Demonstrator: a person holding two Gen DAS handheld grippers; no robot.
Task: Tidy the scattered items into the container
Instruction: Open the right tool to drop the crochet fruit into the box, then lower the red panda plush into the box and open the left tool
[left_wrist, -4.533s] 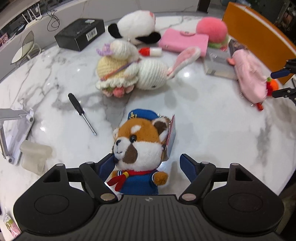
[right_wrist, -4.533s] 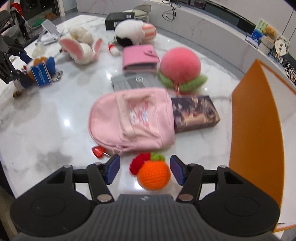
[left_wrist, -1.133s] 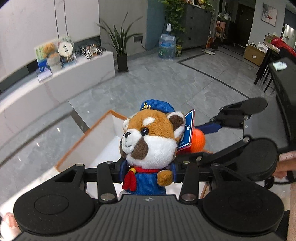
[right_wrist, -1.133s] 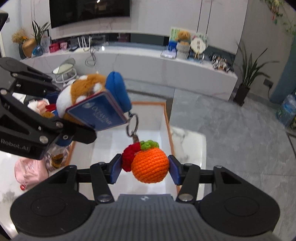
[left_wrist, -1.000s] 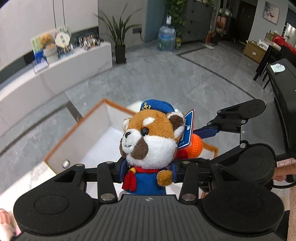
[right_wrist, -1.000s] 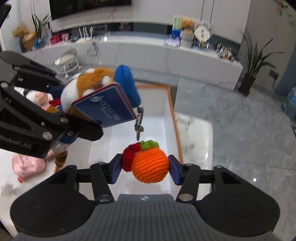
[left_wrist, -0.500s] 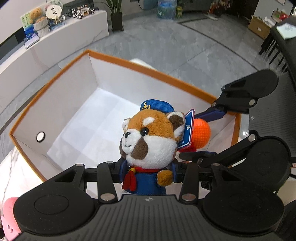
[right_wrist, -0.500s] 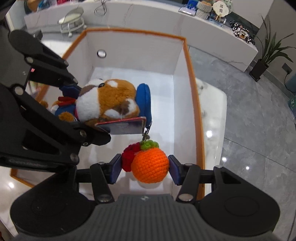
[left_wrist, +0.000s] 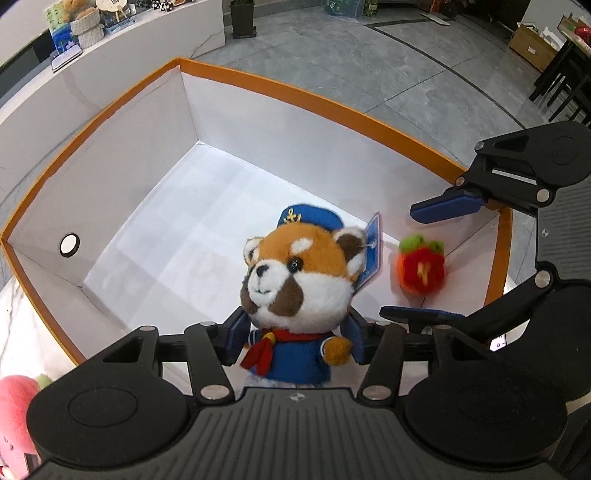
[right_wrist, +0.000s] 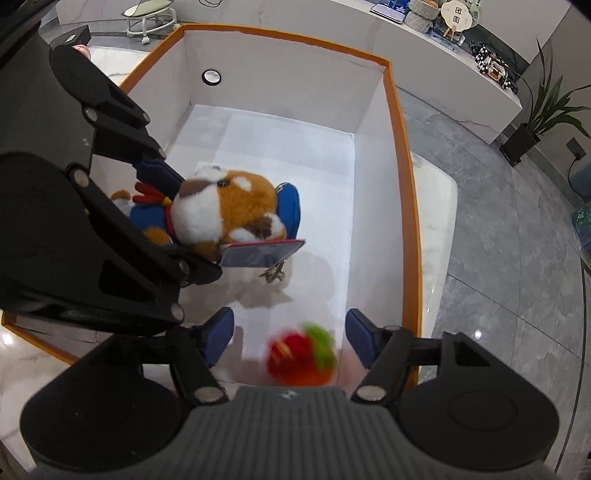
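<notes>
Left wrist view: left claw (left_wrist: 295, 338) opening around upright red panda plush (left_wrist: 295, 280), head away.

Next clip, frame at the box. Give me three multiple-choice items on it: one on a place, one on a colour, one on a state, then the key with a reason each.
1. Where is the red panda plush?
A. on the marble table
B. between the left gripper's fingers, over the box
C. on the grey floor

2. What colour is the box's rim?
A. orange
B. green
C. black

3. What is the state of the crochet orange?
A. pinched by the right gripper
B. lying outside the box
C. free of the fingers, blurred, inside the box

Key:
1 B: its blue body sits between the left fingers, which are opening, with the white box floor behind it.
2 A: an orange edge runs along the top of the white walls.
3 C: both right fingers stand clear of it as they open, and it is smeared by motion.
</notes>
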